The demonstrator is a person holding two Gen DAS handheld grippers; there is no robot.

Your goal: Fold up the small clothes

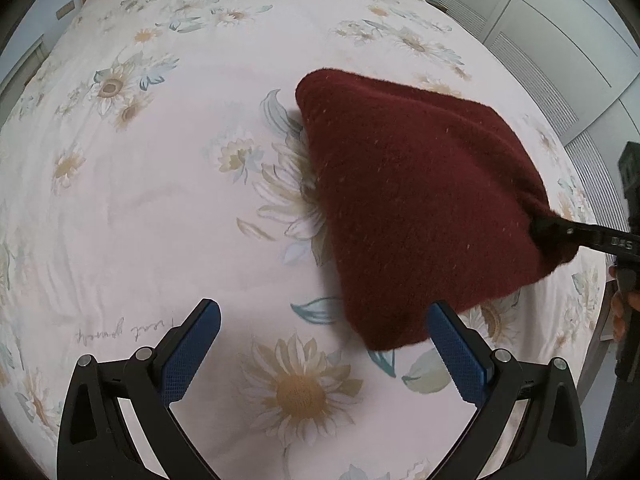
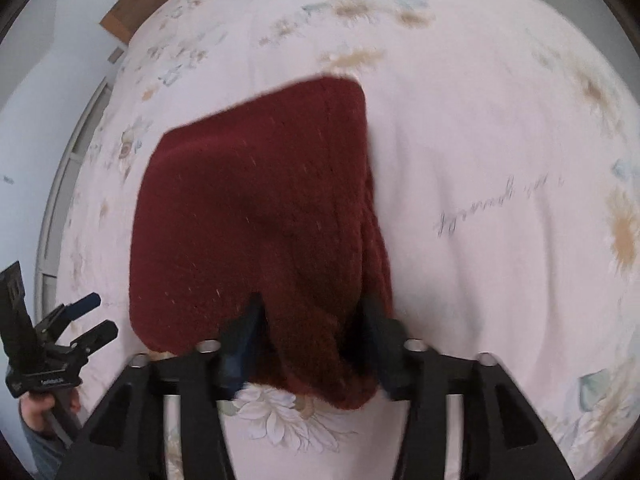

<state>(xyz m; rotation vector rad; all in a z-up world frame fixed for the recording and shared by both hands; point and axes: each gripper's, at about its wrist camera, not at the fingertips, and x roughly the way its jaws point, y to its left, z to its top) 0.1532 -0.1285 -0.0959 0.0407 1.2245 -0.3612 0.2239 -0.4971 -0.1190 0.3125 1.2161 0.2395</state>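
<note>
My left gripper (image 1: 324,344): jaws wide apart, empty | my right gripper (image 2: 312,336): jaws parted, maroon knit garment (image 2: 256,216) draped between | floral bedsheet (image 1: 140,200) beneath.

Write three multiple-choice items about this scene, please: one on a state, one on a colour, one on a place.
1. The left gripper is: A open and empty; B shut on cloth; C shut on a sock.
2. The knitted garment is: A blue; B dark red; C green.
3. The garment is between the fingers of: A the left gripper; B neither gripper; C the right gripper.

Answers: 1 A, its jaws stand apart over the floral bedsheet; 2 B, dark red in both views; 3 C, the right wrist view shows it there.
</note>
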